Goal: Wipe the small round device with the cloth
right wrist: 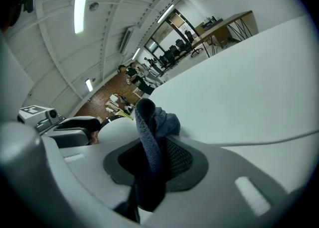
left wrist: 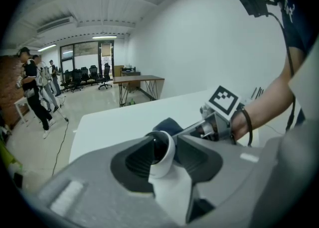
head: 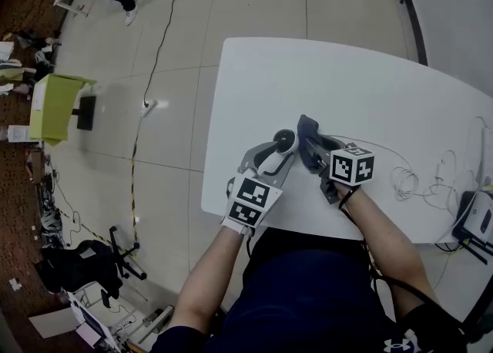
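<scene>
**Operator:** What is the state of the left gripper (head: 269,157)?

**Inspector:** Its jaws are closed on the device (head: 284,142). The left gripper view shows a pad on each side of the device (left wrist: 160,151), which has a white shell and a dark dome at the top.

**Operator:** And the right gripper (head: 317,152)?

**Inspector:** Its jaws are narrow and clamped on the cloth (head: 308,132). In the right gripper view the dark blue cloth (right wrist: 152,142) runs down between the pads and bunches above them.

**Operator:** What does the head view alone supply?

**Inspector:** It gives the position on the table (head: 347,89). Both grippers meet over the near edge, closer to the near left corner than to the right one. Cables (head: 420,178) lie toward the right edge, well apart from the grippers.

**Operator:** What do the gripper views supply?

**Inspector:** The left gripper view shows the dome surface, the cloth (left wrist: 167,124) directly behind the device, and the right gripper (left wrist: 197,128) beyond it. The right gripper view shows the weave of the cloth, with the left gripper (right wrist: 82,128) and its cube (right wrist: 34,113) at the left. The device cannot be made out with certainty in that view.

**Operator:** Where is the device relative to the cloth?

**Inspector:** In the head view the cloth sits just beside the dome, on its right. No view settles whether they touch.
</scene>
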Tool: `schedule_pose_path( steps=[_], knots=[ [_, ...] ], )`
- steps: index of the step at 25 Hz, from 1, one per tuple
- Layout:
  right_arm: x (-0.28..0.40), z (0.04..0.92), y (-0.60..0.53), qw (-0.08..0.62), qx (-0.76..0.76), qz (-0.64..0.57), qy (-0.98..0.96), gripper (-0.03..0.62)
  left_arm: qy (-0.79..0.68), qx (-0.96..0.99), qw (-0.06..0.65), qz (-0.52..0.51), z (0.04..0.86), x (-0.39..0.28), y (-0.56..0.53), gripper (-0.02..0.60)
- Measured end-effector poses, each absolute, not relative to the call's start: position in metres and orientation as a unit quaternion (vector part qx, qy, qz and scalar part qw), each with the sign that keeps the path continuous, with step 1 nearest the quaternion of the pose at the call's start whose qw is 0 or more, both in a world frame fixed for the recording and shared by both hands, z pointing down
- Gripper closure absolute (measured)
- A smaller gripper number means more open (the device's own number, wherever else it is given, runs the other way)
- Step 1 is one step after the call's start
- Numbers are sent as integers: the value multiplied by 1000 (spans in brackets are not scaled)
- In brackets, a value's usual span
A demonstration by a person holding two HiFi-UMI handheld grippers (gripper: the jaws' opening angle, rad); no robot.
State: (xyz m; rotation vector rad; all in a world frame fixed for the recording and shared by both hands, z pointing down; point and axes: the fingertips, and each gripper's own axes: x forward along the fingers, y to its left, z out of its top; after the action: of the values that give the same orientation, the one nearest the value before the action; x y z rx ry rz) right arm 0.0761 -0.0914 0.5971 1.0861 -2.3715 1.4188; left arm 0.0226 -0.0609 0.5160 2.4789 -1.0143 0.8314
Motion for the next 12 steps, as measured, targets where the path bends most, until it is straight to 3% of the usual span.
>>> schedule_pose_path(
  steps=[6,12],
  knots=[
    [84,591,-93,95,388,469,-788,499,-364,874,165,276,507,20,-64,437],
    [81,515,-96,53,406,387,-826,499,-354,882,178,256,507,14,-63,437]
  ],
)
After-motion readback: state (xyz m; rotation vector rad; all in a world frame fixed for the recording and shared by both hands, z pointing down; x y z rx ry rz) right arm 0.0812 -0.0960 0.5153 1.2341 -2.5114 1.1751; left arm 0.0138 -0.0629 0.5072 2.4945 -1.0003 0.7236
